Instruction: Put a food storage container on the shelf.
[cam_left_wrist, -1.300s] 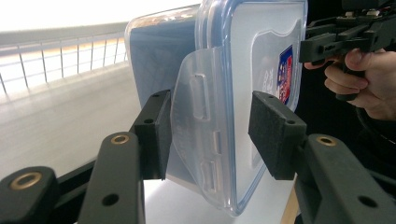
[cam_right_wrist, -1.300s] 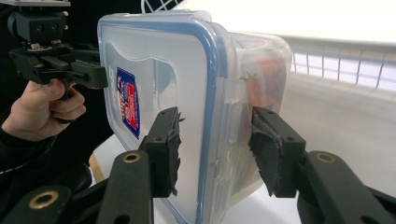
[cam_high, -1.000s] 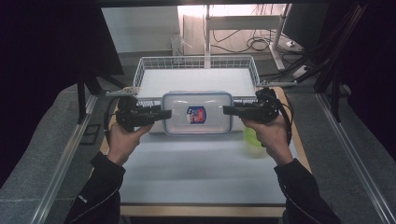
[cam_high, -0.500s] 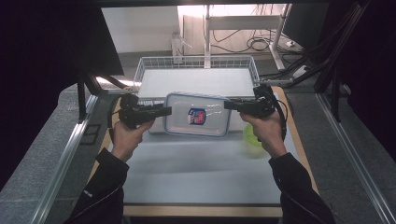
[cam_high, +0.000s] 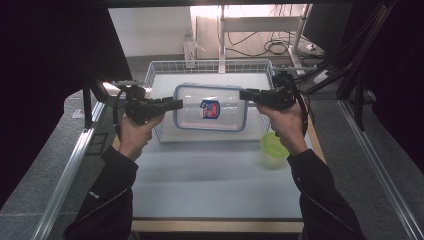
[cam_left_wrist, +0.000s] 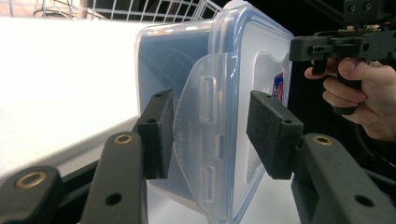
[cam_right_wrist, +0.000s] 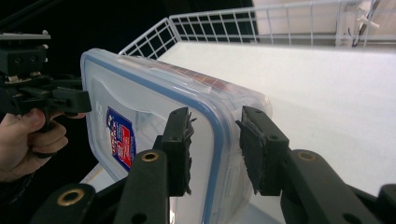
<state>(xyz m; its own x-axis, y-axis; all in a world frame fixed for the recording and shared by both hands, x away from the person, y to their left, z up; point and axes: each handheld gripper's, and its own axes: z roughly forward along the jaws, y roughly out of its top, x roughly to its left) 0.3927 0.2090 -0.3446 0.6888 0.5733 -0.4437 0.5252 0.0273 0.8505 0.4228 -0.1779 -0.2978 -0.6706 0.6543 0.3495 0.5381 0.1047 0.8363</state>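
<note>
Claws (cam_high: 176, 104) (cam_high: 245, 94) clamp opposite ends of the clear, blue-rimmed rectangular plastic container (cam_high: 211, 107) held above the white wire basket (cam_high: 210, 66) on the desk, the left claw view revealing its ribbed side latch (cam_left_wrist: 205, 135), apparently unclipped, the high view a green cup (cam_high: 274, 148).

A white table (cam_high: 210, 185) stands on grey floor (cam_high: 40, 170), with cables (cam_high: 270, 47) against a pale wall (cam_high: 150, 30).

Premises: a lab or test station. Evidence: black curtains (cam_high: 45, 75) enclosing the surface (cam_high: 215, 185), aluminium framing (cam_high: 65, 175), loose cables (cam_high: 270, 47), monitor (cam_high: 325, 22).
</note>
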